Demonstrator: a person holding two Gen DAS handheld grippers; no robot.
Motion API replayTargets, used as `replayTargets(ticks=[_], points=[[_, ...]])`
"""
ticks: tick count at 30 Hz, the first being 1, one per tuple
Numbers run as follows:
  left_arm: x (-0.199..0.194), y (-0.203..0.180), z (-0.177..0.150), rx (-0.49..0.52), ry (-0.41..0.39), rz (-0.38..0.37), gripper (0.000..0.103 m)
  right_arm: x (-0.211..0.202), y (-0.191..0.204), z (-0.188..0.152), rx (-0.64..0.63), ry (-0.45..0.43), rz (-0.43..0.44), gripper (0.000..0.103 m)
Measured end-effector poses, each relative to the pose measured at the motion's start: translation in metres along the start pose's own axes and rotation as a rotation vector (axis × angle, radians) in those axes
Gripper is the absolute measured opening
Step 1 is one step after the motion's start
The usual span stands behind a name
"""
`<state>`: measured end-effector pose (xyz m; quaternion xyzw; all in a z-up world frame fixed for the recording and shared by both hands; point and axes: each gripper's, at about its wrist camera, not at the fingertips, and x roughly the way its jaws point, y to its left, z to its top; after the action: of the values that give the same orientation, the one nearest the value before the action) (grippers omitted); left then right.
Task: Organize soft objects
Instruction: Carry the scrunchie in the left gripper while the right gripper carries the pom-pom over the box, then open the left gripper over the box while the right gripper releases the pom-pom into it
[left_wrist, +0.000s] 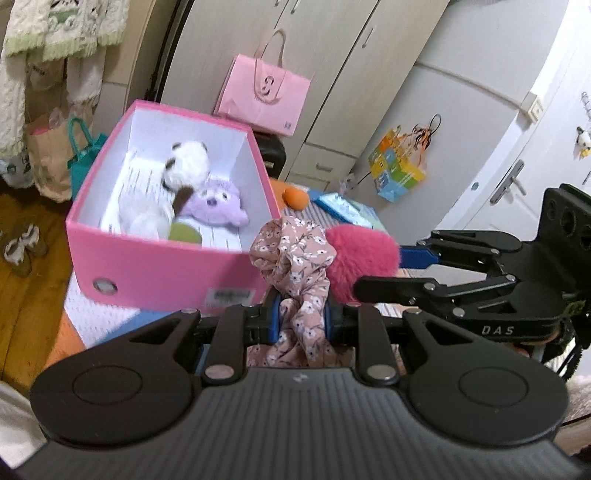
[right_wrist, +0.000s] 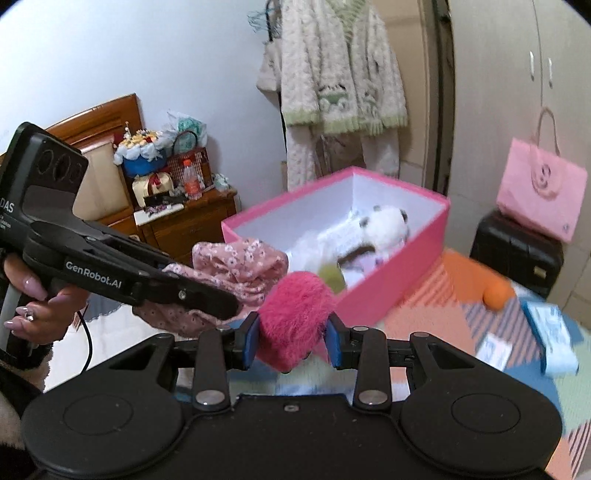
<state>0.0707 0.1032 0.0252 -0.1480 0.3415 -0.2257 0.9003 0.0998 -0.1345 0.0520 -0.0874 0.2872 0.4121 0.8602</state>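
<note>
floral cloth (left_wrist: 295, 280) pinched, pink box (left_wrist: 162, 258) behind

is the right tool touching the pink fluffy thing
Touching. The right wrist view shows the right tool with a blue pad pressed into each side of the pink fluffy thing, no gap showing on either side.

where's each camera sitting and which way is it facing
Left wrist: on the left tool, facing the pink box; shows its own fingers clamping floral cloth, the right tool beside it.
Right wrist: on the right tool, gripping a pink fluffy ball; the left hand shows.
Shared: box, cloth, ball, pink bag.
</note>
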Motion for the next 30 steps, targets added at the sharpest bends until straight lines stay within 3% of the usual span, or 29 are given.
replayTargets(ticks=[8,15,20,25,30], points=[[-0.007,0.013,0.035,0.043,-0.101,0.013,0.021,0.016,-0.003,0.048,-0.014,-0.093,0.012,0.042],[0.01,0.03,0.064,0.063,-0.184,0.083,0.021,0.045,-0.01,0.076,-0.025,-0.14,0.009,0.042],[0.023,0.057,0.079,-0.039,-0.195,0.061,0.021,0.072,-0.027,0.093,0.019,-0.134,0.012,0.042],[0.045,0.072,0.09,-0.037,-0.185,0.147,0.021,0.094,-0.044,0.102,0.036,-0.111,0.035,0.042],[0.077,0.09,0.106,-0.038,-0.126,0.195,0.021,0.127,-0.054,0.106,0.009,-0.058,0.002,0.041]])
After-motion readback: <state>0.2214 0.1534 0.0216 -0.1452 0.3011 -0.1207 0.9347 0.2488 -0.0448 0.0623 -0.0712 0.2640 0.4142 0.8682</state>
